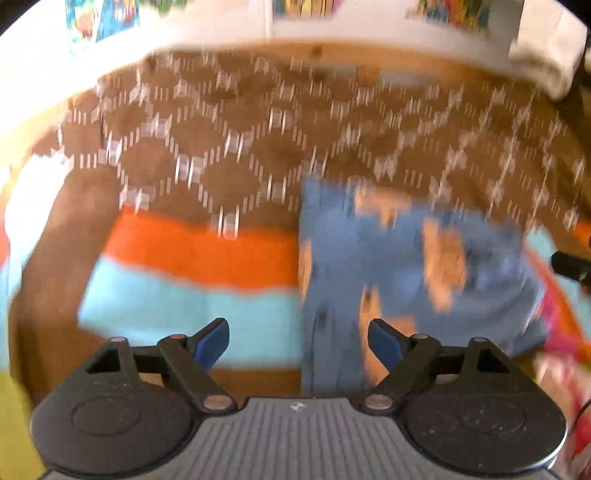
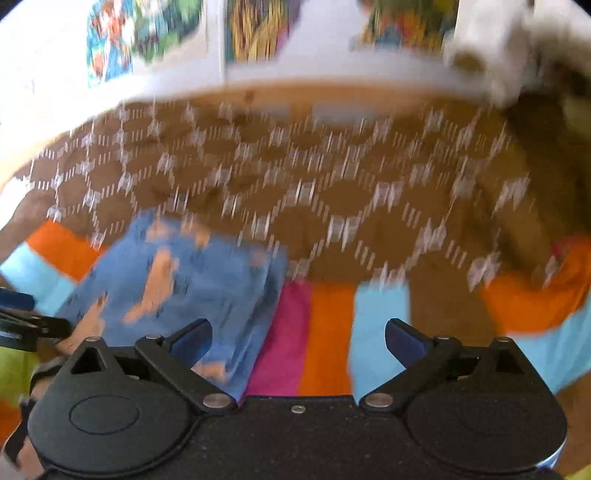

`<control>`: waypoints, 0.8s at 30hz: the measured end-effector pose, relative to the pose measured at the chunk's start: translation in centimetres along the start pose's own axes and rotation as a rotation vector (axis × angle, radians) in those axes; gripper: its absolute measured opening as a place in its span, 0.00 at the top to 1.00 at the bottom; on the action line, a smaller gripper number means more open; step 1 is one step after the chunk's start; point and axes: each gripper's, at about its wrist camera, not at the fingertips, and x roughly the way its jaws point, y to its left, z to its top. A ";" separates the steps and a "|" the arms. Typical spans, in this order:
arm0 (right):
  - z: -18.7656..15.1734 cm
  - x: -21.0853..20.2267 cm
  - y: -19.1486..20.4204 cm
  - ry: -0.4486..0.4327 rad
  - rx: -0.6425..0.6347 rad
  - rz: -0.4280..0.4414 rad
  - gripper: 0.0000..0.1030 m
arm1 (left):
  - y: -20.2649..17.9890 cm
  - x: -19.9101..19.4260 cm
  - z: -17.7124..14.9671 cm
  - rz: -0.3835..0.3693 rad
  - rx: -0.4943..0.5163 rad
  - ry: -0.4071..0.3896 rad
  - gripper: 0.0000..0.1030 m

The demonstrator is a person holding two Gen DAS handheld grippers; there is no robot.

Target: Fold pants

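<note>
The pants (image 1: 399, 266) are blue with orange patches and lie folded on a brown patterned cloth. In the left wrist view they sit ahead and right of my left gripper (image 1: 298, 341), which is open and empty above their near edge. In the right wrist view the pants (image 2: 192, 291) lie ahead and to the left. My right gripper (image 2: 298, 341) is open and empty over the striped cloth beside them. Both views are blurred by motion.
A brown cloth with a white diamond pattern (image 1: 258, 140) covers the far surface. A striped orange, light blue and pink cloth (image 2: 325, 332) lies near me. A white wall with colourful pictures (image 2: 258, 33) stands behind. The other gripper shows at the left edge (image 2: 22, 321).
</note>
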 end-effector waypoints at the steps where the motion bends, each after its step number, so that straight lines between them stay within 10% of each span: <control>1: 0.5 0.2 0.2 -0.034 -0.013 -0.010 0.01 | -0.2 0.2 1.0 -0.002 0.008 -0.023 0.06; 10: 2.3 9.1 4.1 0.051 -0.139 0.037 0.02 | -4.8 8.1 6.5 0.066 0.194 -0.053 0.07; 24: 1.6 5.4 2.4 0.027 -0.053 0.013 0.01 | -0.2 7.3 4.3 0.103 -0.005 0.028 0.07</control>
